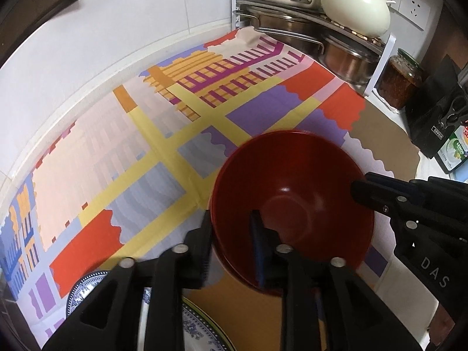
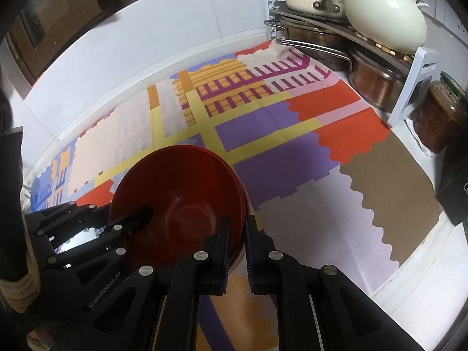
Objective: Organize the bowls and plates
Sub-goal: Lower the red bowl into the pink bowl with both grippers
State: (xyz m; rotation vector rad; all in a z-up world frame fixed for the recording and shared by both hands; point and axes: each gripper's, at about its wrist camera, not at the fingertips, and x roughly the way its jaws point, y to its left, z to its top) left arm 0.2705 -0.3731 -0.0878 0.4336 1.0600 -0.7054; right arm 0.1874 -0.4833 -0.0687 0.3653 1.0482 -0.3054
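A red bowl (image 1: 292,187) is nested in another red bowl, both tilted above the patterned cloth (image 1: 140,152). My left gripper (image 1: 231,251) is shut on the near rim of the red bowls, one finger inside and one outside. My right gripper (image 2: 235,251) is shut on the right rim of the same bowls (image 2: 181,193). The right gripper also shows in the left wrist view (image 1: 368,193) at the bowl's right side. The left gripper shows in the right wrist view (image 2: 128,219). Blue-patterned plates (image 1: 199,330) lie under the left gripper, mostly hidden.
A rack (image 1: 316,26) at the back right holds steel pots (image 1: 345,61) and cream cookware (image 1: 356,8). A jar (image 1: 400,79) and a black box (image 1: 438,114) stand along the right. A white tiled wall (image 1: 102,46) borders the cloth at the back.
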